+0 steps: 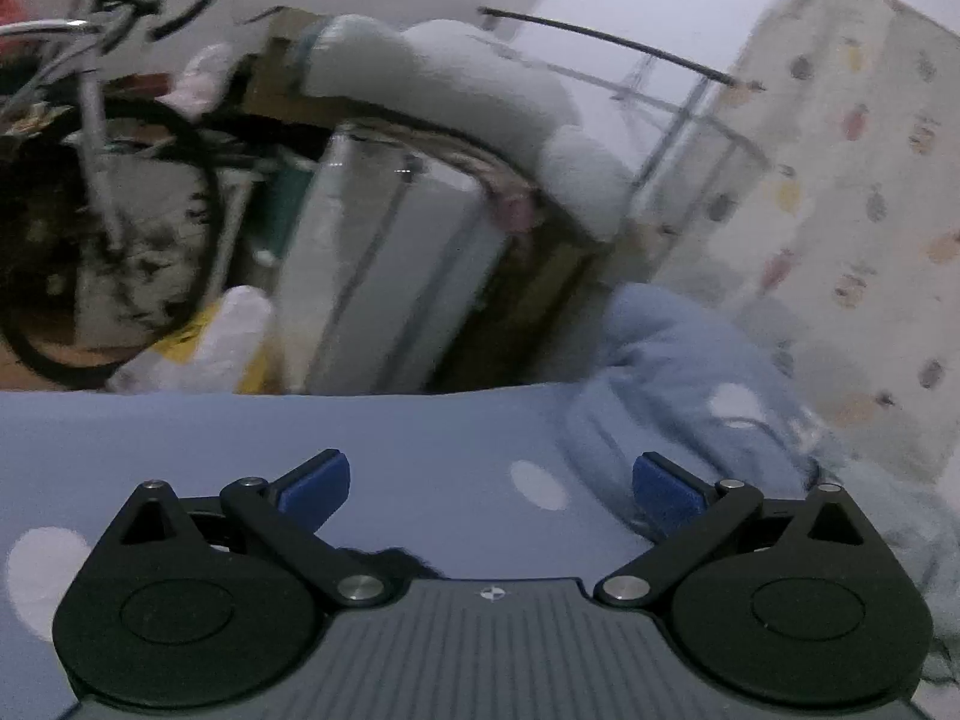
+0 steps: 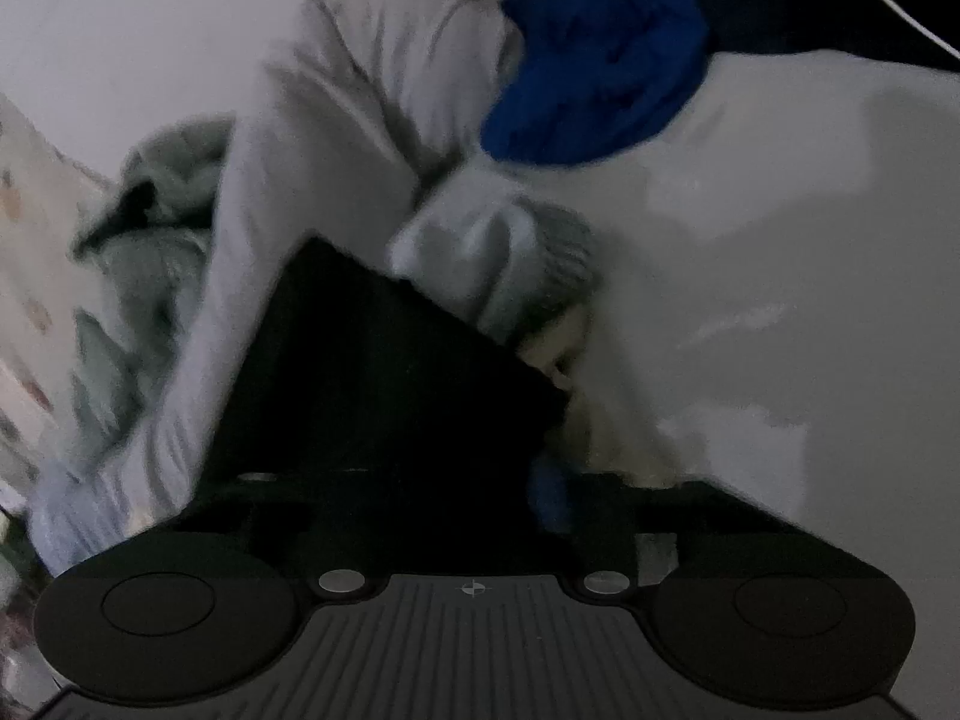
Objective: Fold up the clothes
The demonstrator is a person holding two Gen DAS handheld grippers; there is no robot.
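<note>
Left wrist view: left gripper (image 1: 489,483) gapes wide, empty, above the dotted blue bedsheet (image 1: 300,438); right gripper (image 2: 444,468) pinches a black garment (image 2: 384,372).

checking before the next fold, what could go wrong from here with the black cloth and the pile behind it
1. The right gripper seems closed on just one edge of the black garment; the cloth could slip out or bunch up.
2. The grey garment and blue garment lie close behind, so a pull may drag them.
3. The left gripper is open and empty above the dotted blue sheet, leaving the fold unsupported.
</note>
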